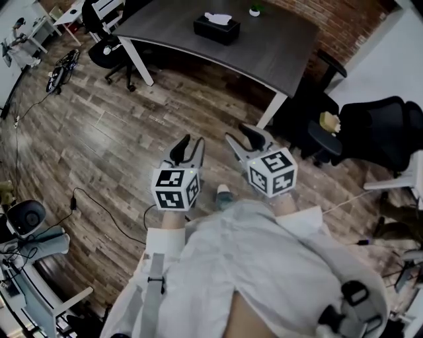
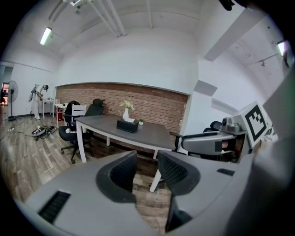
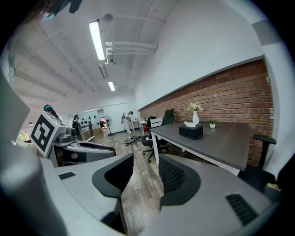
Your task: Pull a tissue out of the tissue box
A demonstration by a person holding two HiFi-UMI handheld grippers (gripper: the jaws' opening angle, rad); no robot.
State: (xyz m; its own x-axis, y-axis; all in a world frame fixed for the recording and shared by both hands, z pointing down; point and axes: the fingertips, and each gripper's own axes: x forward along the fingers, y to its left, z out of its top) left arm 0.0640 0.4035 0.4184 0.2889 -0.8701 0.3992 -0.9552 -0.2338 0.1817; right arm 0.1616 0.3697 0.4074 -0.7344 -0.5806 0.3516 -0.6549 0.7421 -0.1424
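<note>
The approach is the step in hand; nothing of the pull itself is done yet. The dark tissue box is set on the grey worktop at the far side of the room, with a white tissue standing up out of its top and a small potted plant near it; a stretch of wooden floor lies between the box and the person.

The left hand-held gripper and the right hand-held gripper are held side by side in front of the body, well apart from the box; both are released, the jaws of each standing apart with only floor and room seen between them, so nothing is grasped by either.

The gap to the worktop has to be closed first; after that, it is judged, one hand-held gripper must be brought down over the box and clenched on the raised tissue; the box may need to be steadied by the other, since a light box is likely to be lifted along with the sheet. The tissue is thin and soft; a pinch low on the tuft and a straight upward draw are called for, lest it be torn.
</note>
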